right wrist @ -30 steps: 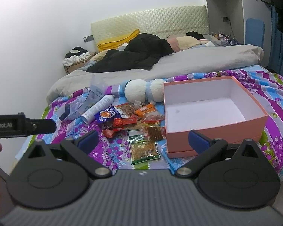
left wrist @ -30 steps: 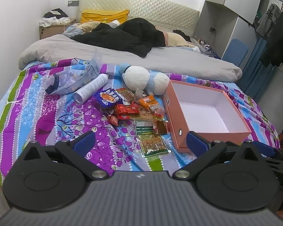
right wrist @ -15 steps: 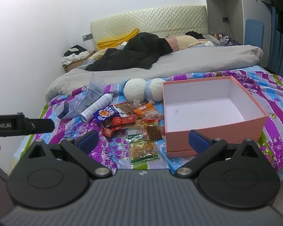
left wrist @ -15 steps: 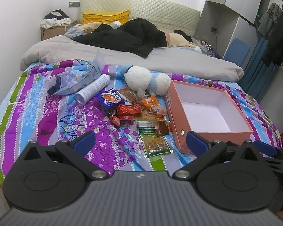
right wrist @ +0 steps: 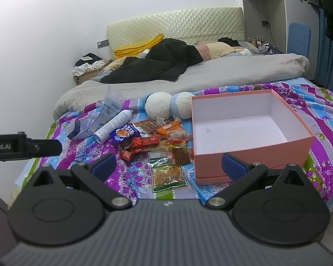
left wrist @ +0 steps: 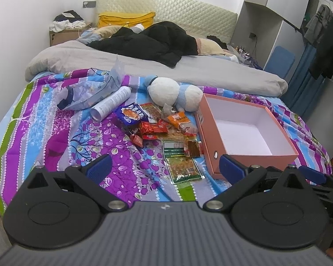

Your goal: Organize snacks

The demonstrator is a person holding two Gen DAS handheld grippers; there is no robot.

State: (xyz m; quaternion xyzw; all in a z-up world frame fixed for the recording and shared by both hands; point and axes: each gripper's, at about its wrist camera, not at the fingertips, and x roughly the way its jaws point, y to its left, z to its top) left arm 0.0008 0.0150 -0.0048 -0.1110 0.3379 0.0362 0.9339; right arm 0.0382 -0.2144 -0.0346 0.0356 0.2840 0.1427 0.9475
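Observation:
A pile of snack packets lies on the purple patterned bedspread: a blue packet [left wrist: 131,115] [right wrist: 122,134], red packets [left wrist: 152,129] [right wrist: 142,143], an orange packet [left wrist: 178,119] [right wrist: 169,127] and a green-edged clear packet [left wrist: 183,166] [right wrist: 167,174]. An open salmon-pink box [left wrist: 213,141] [right wrist: 250,153], empty inside, stands right of the pile. My left gripper [left wrist: 165,169] is open and empty, held back from the snacks. My right gripper [right wrist: 168,166] is open and empty, also held back. The left gripper's body shows at the left edge of the right wrist view [right wrist: 24,147].
A white and blue plush toy [left wrist: 175,94] [right wrist: 166,106] lies behind the snacks. A white spray can [left wrist: 111,103] [right wrist: 113,125] and a clear plastic bag [left wrist: 88,93] lie to the left. A grey duvet [left wrist: 166,71] and black clothes [left wrist: 153,43] cover the far bed.
Both views have shifted a little closer to the bed; the snacks and box sit slightly lower in frame. Nothing on the bed has moved. Both grippers stay open.

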